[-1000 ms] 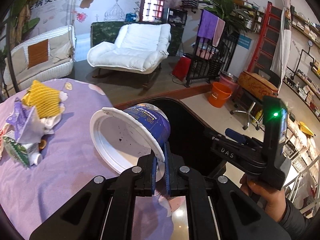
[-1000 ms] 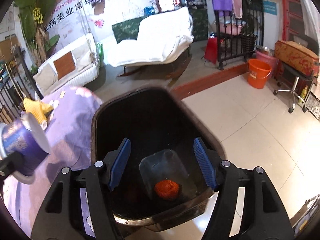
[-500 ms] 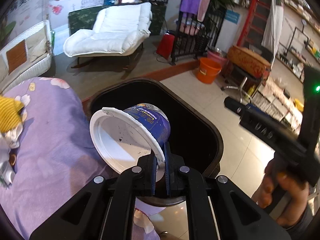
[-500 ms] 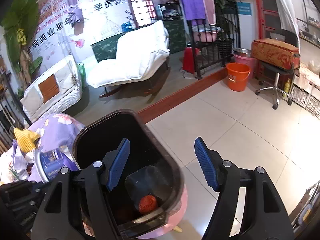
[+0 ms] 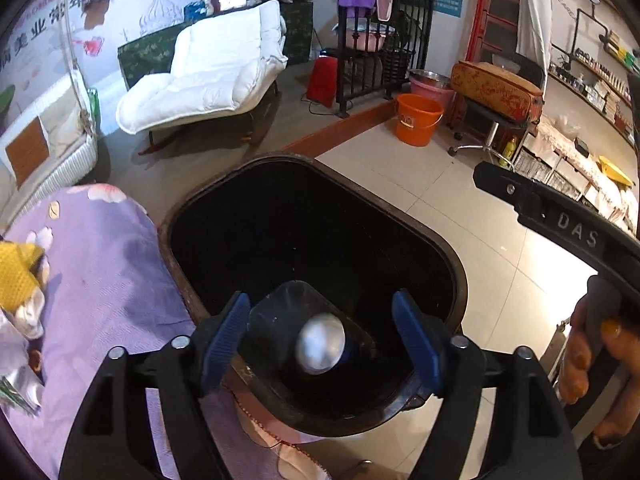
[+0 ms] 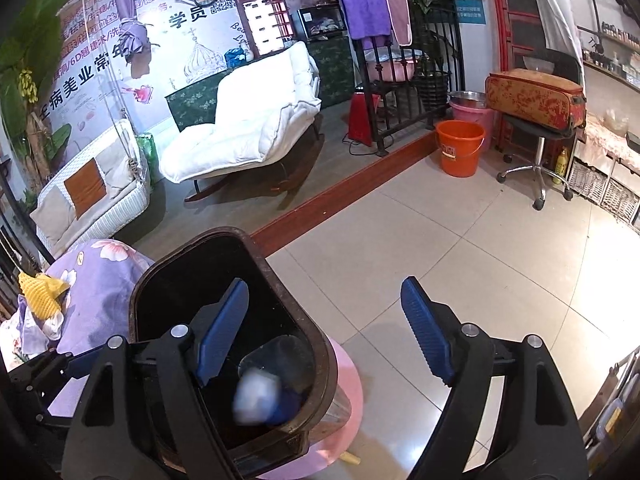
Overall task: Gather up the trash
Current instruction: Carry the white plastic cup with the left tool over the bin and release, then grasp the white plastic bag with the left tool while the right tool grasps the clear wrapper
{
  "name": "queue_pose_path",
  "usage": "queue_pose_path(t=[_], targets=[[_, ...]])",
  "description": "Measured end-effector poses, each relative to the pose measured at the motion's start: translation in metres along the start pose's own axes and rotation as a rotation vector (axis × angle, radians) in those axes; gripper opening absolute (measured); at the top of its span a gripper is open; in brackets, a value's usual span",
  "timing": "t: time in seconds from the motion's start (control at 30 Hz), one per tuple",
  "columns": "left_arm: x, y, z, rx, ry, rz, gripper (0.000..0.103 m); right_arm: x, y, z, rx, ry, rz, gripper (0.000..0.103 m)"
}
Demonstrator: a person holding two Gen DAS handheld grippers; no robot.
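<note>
Cup [image 5: 320, 344] dropped from left tool [image 5: 320, 336] into bin [image 5: 448, 256], jaws just spread wide, empty

this looks like a beauty salon or skincare shop with a lounge corner. a big wall poster [image 6: 120, 40] carries chinese text about beauty training and skin care. shelves [image 5: 592, 76] along the right wall hold rows of small bottles and boxes. a white padded recliner [image 6: 248, 132] and a hanging wicker swing seat [image 6: 92, 196] stand on a raised floor, beside a red telephone-booth cabinet [image 6: 266, 8], towels on a black rack [image 6: 372, 4], an orange bucket [image 6: 460, 148] and a wheeled stool [image 6: 536, 160].
</note>
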State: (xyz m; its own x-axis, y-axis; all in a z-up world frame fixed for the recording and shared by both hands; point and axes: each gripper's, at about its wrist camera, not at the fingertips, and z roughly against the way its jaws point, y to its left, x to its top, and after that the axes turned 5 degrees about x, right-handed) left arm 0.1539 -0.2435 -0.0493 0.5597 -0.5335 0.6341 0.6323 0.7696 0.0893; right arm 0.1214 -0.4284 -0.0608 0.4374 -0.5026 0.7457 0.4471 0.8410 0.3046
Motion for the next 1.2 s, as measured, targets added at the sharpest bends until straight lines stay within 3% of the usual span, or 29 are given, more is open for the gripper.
queue_pose_path(t=[0.23,0.53,0.87,1.2], targets=[[-0.001,0.006,0.016,-0.002,-0.057,0.032,0.083,0.001,0.005,0.001,0.013,-0.002,0.004,0.085],[-0.02,0.02,0.048,0.059,-0.14,0.065,0.086,-0.001,0.034,0.006,0.093,0.001,0.074,0.086],[-0.058,0.061,0.078,0.15,-0.182,0.162,0.088,-0.019,0.094,0.011,0.228,0.047,0.193,0.087],[-0.104,0.11,0.097,0.257,-0.163,0.29,0.089,-0.049,0.171,0.015,0.394,0.123,0.328,0.087]])
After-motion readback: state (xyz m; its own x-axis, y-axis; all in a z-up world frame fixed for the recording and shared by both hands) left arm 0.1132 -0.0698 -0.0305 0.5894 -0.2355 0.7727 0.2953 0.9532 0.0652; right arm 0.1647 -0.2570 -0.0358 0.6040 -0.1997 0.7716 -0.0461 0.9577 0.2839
